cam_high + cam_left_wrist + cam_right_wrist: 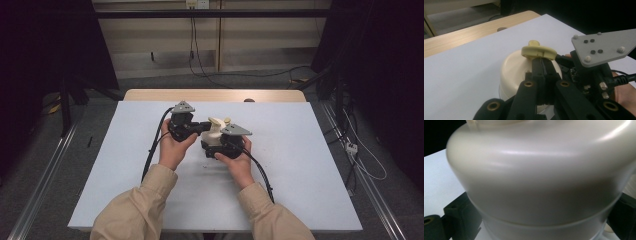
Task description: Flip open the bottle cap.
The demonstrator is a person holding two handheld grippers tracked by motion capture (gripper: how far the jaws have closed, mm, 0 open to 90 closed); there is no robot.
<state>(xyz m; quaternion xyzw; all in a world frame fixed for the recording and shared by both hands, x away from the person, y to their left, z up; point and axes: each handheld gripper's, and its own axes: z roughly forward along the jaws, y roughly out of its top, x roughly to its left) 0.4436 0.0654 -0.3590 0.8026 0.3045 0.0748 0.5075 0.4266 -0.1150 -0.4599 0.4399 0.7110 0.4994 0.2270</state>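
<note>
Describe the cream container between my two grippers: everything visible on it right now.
The cream container looks like smooth, glossy plastic: a round body with a domed shoulder and a seam line lower down, topped by a yellowish flat tab. It stands upright on the white table. The left gripper has its jaws closed just under the tab; the right gripper brackets the body, jaws on either side. The contents are hidden.
</note>
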